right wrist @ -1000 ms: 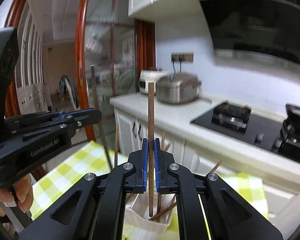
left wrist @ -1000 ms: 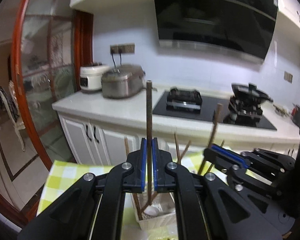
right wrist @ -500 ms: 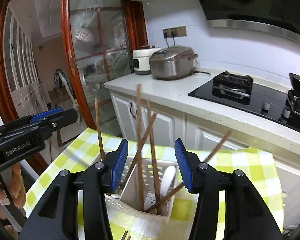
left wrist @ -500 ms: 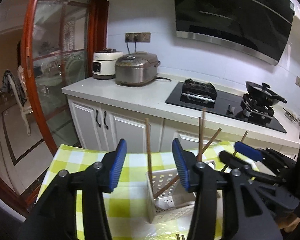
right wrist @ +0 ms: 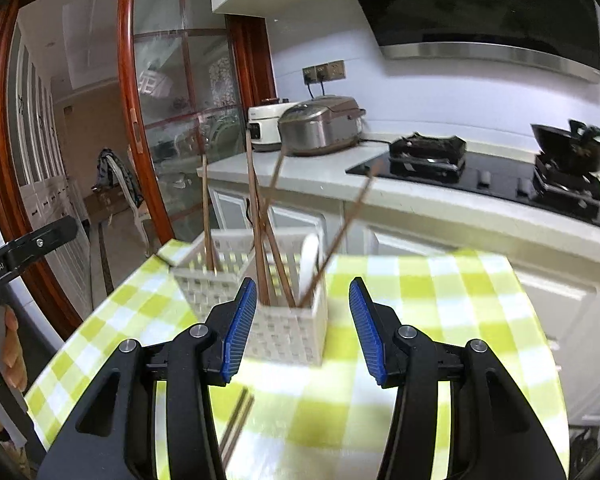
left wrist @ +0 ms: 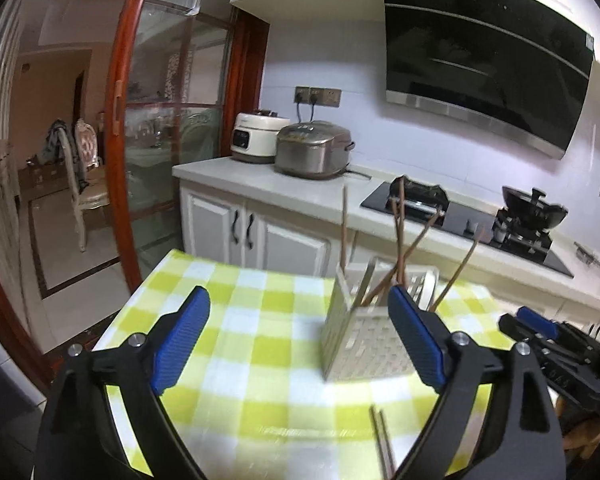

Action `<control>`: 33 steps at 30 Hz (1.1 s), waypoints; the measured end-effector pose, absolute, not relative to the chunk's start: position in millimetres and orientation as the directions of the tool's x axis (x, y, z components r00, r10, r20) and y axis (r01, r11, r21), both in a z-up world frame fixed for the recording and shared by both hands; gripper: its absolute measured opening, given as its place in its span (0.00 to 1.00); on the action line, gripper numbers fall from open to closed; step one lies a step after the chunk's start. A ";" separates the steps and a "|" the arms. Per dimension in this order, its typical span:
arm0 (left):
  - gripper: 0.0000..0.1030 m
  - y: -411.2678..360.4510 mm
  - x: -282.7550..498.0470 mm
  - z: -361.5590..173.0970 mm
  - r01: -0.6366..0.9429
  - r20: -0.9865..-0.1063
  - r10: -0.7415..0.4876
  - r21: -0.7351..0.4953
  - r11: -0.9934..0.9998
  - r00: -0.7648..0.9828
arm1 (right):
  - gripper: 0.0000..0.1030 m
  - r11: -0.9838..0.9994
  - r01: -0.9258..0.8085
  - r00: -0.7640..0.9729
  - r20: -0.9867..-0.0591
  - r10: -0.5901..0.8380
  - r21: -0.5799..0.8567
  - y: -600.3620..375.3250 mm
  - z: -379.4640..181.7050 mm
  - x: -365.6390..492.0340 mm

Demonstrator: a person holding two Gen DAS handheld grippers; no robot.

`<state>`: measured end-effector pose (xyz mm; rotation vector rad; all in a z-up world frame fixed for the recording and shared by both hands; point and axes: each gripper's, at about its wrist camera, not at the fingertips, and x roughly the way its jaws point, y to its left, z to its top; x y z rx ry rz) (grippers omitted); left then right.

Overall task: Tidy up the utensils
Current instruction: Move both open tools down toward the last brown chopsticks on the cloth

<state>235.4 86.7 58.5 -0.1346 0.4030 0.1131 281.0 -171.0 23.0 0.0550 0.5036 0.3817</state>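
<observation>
A white woven utensil basket (left wrist: 364,340) (right wrist: 288,332) stands on the yellow checked tablecloth (left wrist: 260,320) (right wrist: 440,320). Several brown chopsticks (left wrist: 400,236) (right wrist: 256,216) and a white spoon (right wrist: 310,256) stand in it. Two more chopsticks (left wrist: 382,440) (right wrist: 236,428) lie on the cloth in front of the basket. My left gripper (left wrist: 300,340) is open and empty, to the left of and behind the basket. My right gripper (right wrist: 302,328) is open and empty, just short of the basket. The right gripper also shows in the left wrist view (left wrist: 548,336).
A kitchen counter (left wrist: 300,196) behind the table holds two rice cookers (left wrist: 312,152) and a gas hob (left wrist: 460,212) with a wok (left wrist: 532,204). A glass door with a red wooden frame (left wrist: 116,120) is at the left. The table edge (left wrist: 112,320) is at the left.
Both grippers held a chopstick upright over the basket a second ago. They opened, the chopsticks dropped into the basket, and both grippers have pulled back and opened wider.
</observation>
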 end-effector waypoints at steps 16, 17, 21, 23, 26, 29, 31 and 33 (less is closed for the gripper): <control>0.92 59.8 166.9 -56.3 -0.141 -0.579 0.052 -0.110 0.984 0.814 | 0.34 0.931 -0.328 0.735 -0.576 0.360 0.163 -156.7 -48.8 220.5; 0.92 58.1 164.6 -58.8 -0.142 -0.577 0.054 -0.109 0.984 0.815 | 0.33 0.930 -0.329 0.729 -0.582 0.360 0.164 -153.9 -50.9 221.7; 0.92 56.5 157.2 -62.2 -0.156 -0.548 0.078 -0.098 0.983 0.833 | 0.17 0.929 -0.333 0.696 -0.622 0.358 0.162 -140.8 -66.6 223.8; 0.92 57.8 155.7 -63.2 -0.168 -0.538 0.097 -0.085 0.982 0.838 | 0.14 0.928 -0.338 0.680 -0.641 0.356 0.157 -134.0 -72.5 226.3; 0.92 63.6 156.4 -67.9 -0.189 -0.544 0.115 -0.081 0.979 0.831 | 0.12 0.926 -0.344 0.647 -0.674 0.356 0.159 -123.0 -83.0 231.3; 0.92 74.4 156.3 -72.4 -0.205 -0.554 0.112 -0.109 0.973 0.825 | 0.12 0.927 -0.340 0.629 -0.695 0.349 0.159 -116.3 -89.8 234.2; 0.92 77.6 154.9 -74.3 -0.207 -0.554 0.117 -0.104 0.973 0.825 | 0.12 0.926 -0.341 0.611 -0.710 0.350 0.163 -111.2 -94.4 236.8; 0.92 79.2 153.5 -75.5 -0.209 -0.547 0.127 -0.089 0.974 0.827 | 0.12 0.925 -0.340 0.594 -0.723 0.352 0.170 -106.9 -97.9 239.9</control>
